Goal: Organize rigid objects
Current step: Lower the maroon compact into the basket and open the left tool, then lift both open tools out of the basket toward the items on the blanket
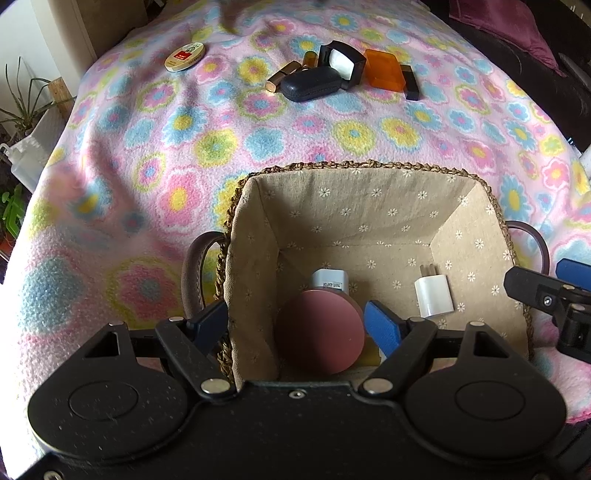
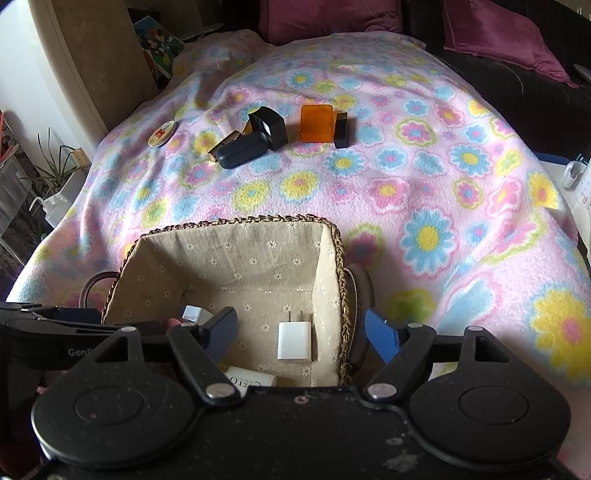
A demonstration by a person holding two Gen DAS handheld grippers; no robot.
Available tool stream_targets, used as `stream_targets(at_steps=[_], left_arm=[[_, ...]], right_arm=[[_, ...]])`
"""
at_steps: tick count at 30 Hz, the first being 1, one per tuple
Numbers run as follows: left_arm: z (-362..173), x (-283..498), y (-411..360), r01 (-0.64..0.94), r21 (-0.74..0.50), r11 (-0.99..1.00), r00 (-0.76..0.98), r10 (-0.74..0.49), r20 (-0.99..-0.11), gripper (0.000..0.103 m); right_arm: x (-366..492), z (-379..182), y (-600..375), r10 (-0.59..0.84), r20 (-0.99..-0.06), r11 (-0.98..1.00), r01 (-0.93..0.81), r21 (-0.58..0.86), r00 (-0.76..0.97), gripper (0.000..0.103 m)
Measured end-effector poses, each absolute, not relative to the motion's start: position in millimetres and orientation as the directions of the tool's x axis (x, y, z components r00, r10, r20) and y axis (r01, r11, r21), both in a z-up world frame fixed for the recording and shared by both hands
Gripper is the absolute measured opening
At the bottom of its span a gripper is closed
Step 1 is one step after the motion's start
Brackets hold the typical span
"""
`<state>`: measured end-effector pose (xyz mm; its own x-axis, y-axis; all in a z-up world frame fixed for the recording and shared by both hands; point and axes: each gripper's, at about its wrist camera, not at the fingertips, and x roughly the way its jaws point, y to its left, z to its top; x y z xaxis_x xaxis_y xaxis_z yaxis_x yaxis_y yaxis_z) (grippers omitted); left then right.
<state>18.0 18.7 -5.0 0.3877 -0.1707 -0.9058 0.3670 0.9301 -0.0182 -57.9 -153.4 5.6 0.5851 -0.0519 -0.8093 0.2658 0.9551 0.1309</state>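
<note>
While both tools (image 1: 295, 325) (image 2: 301, 332) gaped empty, the basket (image 1: 369, 164) held few items; a cluster (image 1: 332, 74) awaited.

I'm working in someone's home — a living room, by the look of it. A pink fleece blanket printed with flowers (image 2: 424, 177) covers the surface, magenta cushions (image 2: 506, 33) sit on a dark sofa (image 2: 517, 92) behind it, and leafy green potted houseplants (image 2: 55, 166) stand by the wall — all domestic clutter.
</note>
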Motion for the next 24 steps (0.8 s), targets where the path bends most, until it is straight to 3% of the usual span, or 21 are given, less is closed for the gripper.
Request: stream_targets(at_steps=[13, 18, 24], left_arm=[[-4.2, 16.1, 16.8, 0.377, 0.002, 0.926, 0.388, -0.156, -0.908, 0.079], [-2.5, 13.2, 17.0, 0.390, 0.010, 0.921, 0.393, -0.157, -0.906, 0.079], [-1.9, 14.7, 17.9, 0.393, -0.003, 0.920, 0.381, -0.166, -0.910, 0.079]], right_arm=[[-59.4, 9.0, -151.2, -0.066, -0.802, 0.959, 0.261, 0.114, 0.594, 0.081], [-61.7, 15.4, -146.4, -0.099, -0.788, 0.964, 0.256, 0.076, 0.607, 0.095], [-60.6, 18.8, -141.2, -0.118, -0.790, 0.972, 0.233, 0.033, 0.602, 0.098]])
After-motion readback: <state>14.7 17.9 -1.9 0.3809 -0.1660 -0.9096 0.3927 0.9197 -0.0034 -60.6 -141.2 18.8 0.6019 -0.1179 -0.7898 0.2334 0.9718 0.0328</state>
